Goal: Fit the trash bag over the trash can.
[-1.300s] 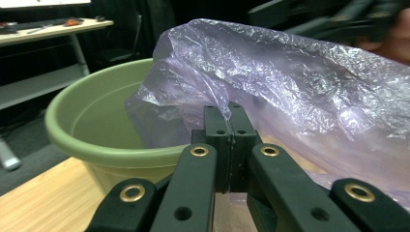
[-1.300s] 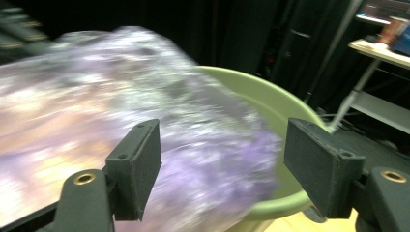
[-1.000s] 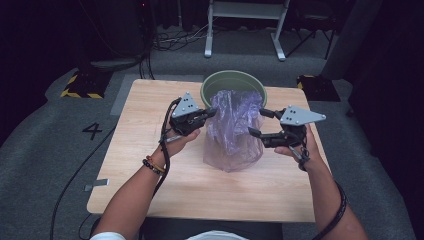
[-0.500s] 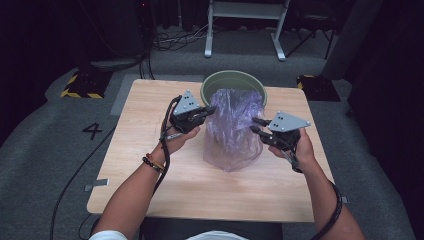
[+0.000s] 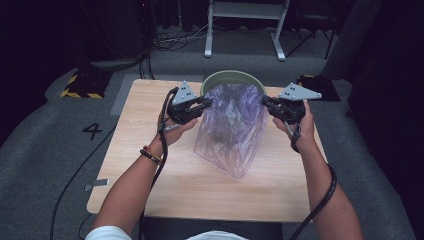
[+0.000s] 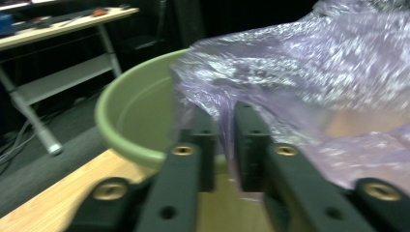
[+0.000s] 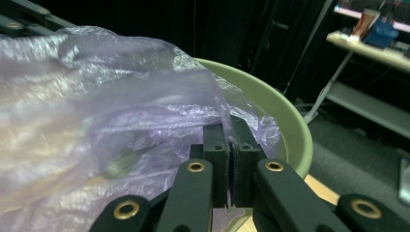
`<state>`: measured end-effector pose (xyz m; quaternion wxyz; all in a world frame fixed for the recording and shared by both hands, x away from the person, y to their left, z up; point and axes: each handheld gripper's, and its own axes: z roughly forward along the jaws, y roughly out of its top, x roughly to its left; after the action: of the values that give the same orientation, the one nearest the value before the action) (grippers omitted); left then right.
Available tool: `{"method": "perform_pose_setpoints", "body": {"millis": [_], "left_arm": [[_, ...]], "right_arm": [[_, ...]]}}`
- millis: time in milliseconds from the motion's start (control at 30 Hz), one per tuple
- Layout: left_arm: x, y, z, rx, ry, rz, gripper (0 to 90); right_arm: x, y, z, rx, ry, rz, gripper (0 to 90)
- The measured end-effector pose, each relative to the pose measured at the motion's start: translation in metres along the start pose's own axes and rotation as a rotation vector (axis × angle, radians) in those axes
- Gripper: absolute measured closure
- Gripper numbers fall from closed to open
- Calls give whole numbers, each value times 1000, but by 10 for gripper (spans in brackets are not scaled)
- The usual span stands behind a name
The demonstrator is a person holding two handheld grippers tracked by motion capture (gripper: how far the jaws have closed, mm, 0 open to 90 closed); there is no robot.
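right gripper (image 7: 226,140) jaws just closed, now pinching bag (image 5: 232,127) film at its right top edge, pads tight on plastic. left gripper (image 6: 225,145) jaws just eased apart, narrow gap, bag's left edge between the pads; can't tell if film is gripped. bag stands on table (image 5: 150,185), stretched between both grippers, just in front of green bowl (image 5: 220,80). small dark thing inside bag. i judge: re-pinch left before pulling, keep both edges level, spread mouth gently, don't tear film.
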<state>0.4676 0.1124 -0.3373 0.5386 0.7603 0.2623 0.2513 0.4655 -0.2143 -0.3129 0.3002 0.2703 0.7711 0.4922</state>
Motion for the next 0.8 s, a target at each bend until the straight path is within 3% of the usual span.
{"method": "perform_pose_setpoints", "body": {"millis": [133,233,433,500,600,633,700,800], "left_arm": [[7,-1,1,12,62,-7,591],[11,-2,1,19,82,-18,551],[23,-8,-8,5,109,-67,404],[24,-9,-11,1,111,-74,374],[28,-12,-24,-29,40,-99,285],[28,-12,-24,-29,40,-99,271],[26,-11,-32,-39,20,-83,256],[23,-10,-41,-48,24,-55,230]], "right_arm": [[-9,0,16,31,-15,36,885],[-11,-1,22,45,-25,37,886],[-22,-9,32,72,-69,85,871],[-23,-10,31,71,-73,86,868],[-26,-14,31,83,-94,100,868],[-26,-14,31,83,-94,100,868],[-28,-15,31,89,-103,101,868],[-28,-16,31,95,-109,104,868]]}}
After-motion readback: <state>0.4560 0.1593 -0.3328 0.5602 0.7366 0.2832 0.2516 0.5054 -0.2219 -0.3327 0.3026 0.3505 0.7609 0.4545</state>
